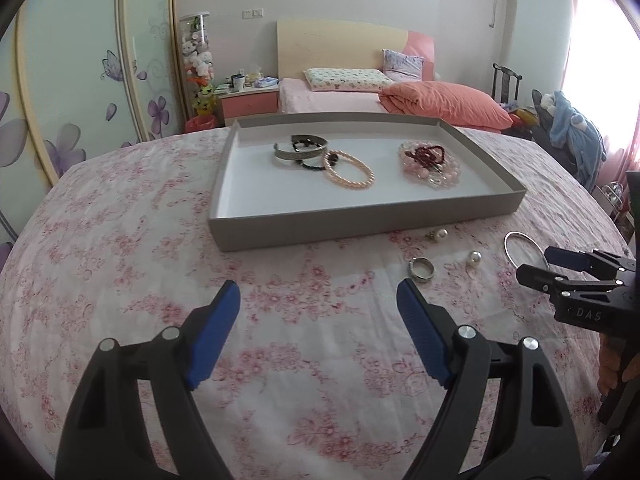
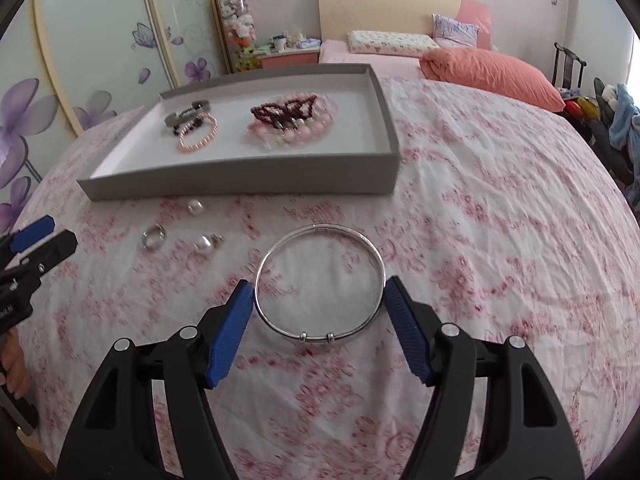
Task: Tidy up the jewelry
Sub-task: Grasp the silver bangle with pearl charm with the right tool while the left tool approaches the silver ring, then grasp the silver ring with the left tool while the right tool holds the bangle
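A grey tray [image 1: 360,222] [image 2: 240,186] on the floral cloth holds a metal cuff [image 1: 300,151], a dark bead bracelet, a peach pearl bracelet [image 1: 349,169] [image 2: 198,136] and a pile of pink and dark red beads [image 1: 430,162] [image 2: 290,122]. In front of it lie a silver ring [image 1: 421,270] [image 2: 154,237], two pearl earrings [image 1: 474,258] [image 2: 204,244] and a thin silver bangle [image 2: 320,284] [image 1: 524,250]. My right gripper [image 2: 320,292] is open, its fingers on either side of the bangle. My left gripper [image 1: 318,294] is open and empty above the cloth, left of the ring.
The table is covered with a pink floral cloth [image 1: 160,240]. Behind it stand a bed with an orange quilt [image 1: 444,102], a nightstand [image 1: 250,104] and a wardrobe with flower decals [image 1: 80,80]. A chair with clothes [image 1: 572,128] is at the right.
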Motion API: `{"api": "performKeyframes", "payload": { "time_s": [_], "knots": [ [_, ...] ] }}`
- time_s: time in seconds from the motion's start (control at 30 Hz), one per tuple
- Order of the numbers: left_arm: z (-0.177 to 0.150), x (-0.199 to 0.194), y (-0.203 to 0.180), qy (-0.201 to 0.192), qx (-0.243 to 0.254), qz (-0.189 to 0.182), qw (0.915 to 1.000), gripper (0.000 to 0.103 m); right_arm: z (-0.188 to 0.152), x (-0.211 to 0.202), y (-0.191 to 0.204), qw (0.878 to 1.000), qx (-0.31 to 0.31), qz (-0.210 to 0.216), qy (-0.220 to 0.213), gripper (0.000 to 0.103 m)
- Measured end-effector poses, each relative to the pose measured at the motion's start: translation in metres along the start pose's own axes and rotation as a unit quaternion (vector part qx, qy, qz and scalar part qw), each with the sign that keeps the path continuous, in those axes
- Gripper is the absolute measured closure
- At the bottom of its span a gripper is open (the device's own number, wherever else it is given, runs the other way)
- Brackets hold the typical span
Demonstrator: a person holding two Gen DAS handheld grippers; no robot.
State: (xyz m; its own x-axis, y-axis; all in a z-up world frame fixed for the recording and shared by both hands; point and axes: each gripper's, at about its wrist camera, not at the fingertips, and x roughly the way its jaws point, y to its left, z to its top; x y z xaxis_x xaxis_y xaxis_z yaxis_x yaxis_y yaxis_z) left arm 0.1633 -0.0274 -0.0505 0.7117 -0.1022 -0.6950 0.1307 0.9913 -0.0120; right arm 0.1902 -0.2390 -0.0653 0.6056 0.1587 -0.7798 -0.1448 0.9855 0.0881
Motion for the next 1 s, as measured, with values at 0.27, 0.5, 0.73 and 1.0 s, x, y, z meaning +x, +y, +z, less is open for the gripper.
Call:
{"api": "performKeyframes", "payload": {
  "time_s": [0.27, 0.5, 0.73, 1.0],
  "knots": [
    [-0.001, 0.005, -0.011, 0.009, 0.014, -0.006, 0.9998, 0.024, 0.002, 0.001, -0.004, 1.000, 0.006, 0.002, 0.003, 0.033],
    [0.002, 0.012, -0.020, 0.021, 0.014, -0.018, 0.9995, 0.024, 0.010, 0.012, 0.003, 1.000, -0.013, -0.015, 0.011, 0.027],
    [0.004, 0.022, -0.036, 0.036, 0.025, -0.036, 0.9984, 0.024, 0.004, 0.008, 0.003, 1.000, -0.022, -0.020, 0.009, 0.032],
    [0.012, 0.050, -0.067, 0.066, 0.046, -0.025, 0.9965, 0.041, 0.002, 0.007, 0.001, 1.000, -0.020, -0.016, 0.005, 0.032]
  ]
}}
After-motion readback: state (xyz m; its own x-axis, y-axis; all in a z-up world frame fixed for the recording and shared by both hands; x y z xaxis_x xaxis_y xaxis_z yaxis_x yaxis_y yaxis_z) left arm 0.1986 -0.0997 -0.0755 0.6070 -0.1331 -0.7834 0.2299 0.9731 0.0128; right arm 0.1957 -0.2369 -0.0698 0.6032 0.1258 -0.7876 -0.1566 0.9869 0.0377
